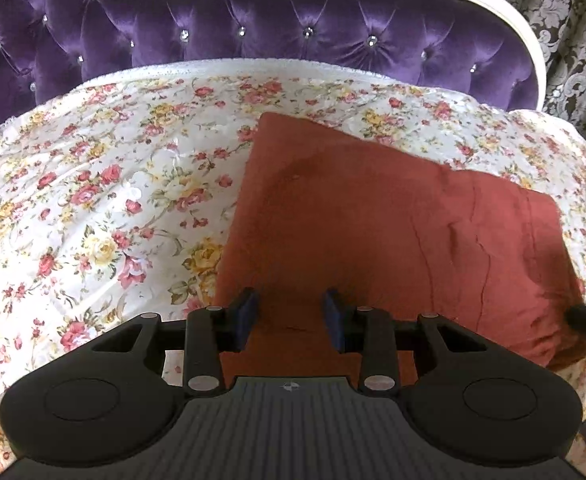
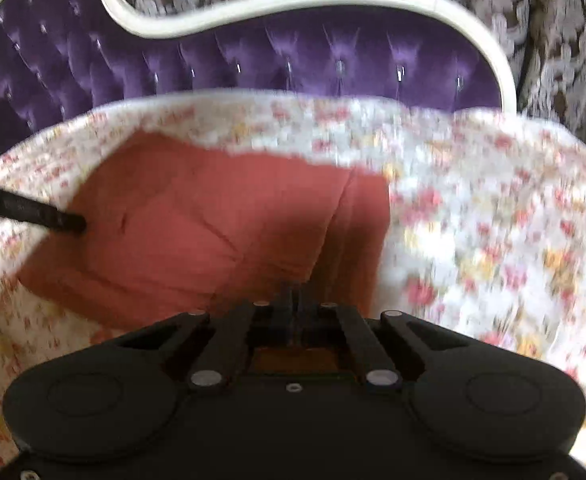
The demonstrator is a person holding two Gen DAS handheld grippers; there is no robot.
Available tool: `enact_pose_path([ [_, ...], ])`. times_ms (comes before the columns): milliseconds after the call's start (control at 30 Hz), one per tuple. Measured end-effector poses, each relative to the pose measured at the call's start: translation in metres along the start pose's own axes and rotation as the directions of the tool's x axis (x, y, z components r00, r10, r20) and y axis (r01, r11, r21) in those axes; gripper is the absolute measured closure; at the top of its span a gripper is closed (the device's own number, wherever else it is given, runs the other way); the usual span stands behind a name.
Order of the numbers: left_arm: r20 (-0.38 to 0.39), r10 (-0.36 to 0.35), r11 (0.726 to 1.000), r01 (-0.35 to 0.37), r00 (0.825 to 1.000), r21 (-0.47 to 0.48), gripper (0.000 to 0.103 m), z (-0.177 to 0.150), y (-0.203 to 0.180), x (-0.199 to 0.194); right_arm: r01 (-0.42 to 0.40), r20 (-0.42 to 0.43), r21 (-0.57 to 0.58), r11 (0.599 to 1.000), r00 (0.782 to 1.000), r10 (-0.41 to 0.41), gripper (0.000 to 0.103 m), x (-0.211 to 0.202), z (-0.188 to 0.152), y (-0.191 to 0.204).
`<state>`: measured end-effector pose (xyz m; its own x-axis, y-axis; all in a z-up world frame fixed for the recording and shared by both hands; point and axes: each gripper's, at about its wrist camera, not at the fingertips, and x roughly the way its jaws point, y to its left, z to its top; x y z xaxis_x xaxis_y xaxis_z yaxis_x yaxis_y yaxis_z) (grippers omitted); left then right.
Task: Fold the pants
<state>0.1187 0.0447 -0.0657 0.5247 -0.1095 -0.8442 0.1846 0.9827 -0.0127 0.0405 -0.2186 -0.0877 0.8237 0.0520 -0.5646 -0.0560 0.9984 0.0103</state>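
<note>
A bed covered with a floral bedspread (image 1: 105, 184) fills both views, backed by a purple tufted headboard (image 1: 253, 28) in a cream frame, with damask-patterned wallpaper (image 1: 573, 20) behind it. The rust-red pants (image 1: 373, 232), folded into a compact rectangle, lie on the bedspread toward the bed's right side, their far edge short of the headboard.

The left gripper (image 1: 292, 320) is spread wide, its blue-padded fingers (image 1: 247, 314) hovering over the near edge of the pants with the cloth showing between them; whether they touch it is unclear. The right gripper (image 2: 293, 308) has its fingers pressed together at the near edge of the pants, apparently pinching the fabric.

The right wrist view is motion-blurred and shows a seam line running across the fold, and the left gripper's finger reaching in from the pants' left edge.
</note>
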Motion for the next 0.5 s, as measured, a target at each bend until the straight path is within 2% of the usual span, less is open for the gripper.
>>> enact_pose_path([
  [133, -0.001, 0.003, 1.0, -0.003, 1.0, 0.004, 0.067, 0.001, 0.0, 0.001, -0.001, 0.029, 0.036, 0.999, 1.0, 0.0, 0.098, -0.011, 0.007, -0.004],
  [167, 0.0, 0.003, 1.0, -0.003, 1.0, 0.003, 0.067, 0.001, 0.0, 0.001, 0.001, 0.052, 0.051, 0.999, 0.999, -0.004, 0.095, -0.014, 0.01, -0.007],
  [233, 0.001, 0.005, 1.0, -0.005, 1.0, 0.004, 0.067, 0.001, -0.001, 0.001, -0.001, 0.11, 0.1, 0.995, 0.994, -0.01, 0.081, -0.018, 0.016, -0.013],
  [267, 0.003, 0.007, 1.0, -0.007, 1.0, 0.006, 0.067, 0.0, -0.001, 0.0, -0.007, 0.116, 0.128, 0.992, 0.993, -0.008, 0.062, -0.014, 0.021, -0.016],
  [300, 0.004, 0.008, 1.0, -0.008, 1.0, 0.006, 0.067, 0.001, -0.001, 0.0, -0.02, 0.108, 0.146, 0.989, 0.994, 0.004, 0.049, -0.009, 0.026, -0.018],
  [367, 0.008, 0.01, 1.0, -0.01, 1.0, 0.011, 0.067, 0.0, -0.002, -0.001, -0.054, 0.078, 0.183, 0.982, 0.996, 0.04, 0.045, 0.008, 0.032, -0.022],
  [500, 0.017, 0.013, 1.0, -0.013, 1.0, 0.017, 0.067, -0.002, 0.003, -0.008, -0.07, -0.016, 0.259, 0.963, 0.997, 0.077, 0.045, 0.036, 0.028, -0.032],
])
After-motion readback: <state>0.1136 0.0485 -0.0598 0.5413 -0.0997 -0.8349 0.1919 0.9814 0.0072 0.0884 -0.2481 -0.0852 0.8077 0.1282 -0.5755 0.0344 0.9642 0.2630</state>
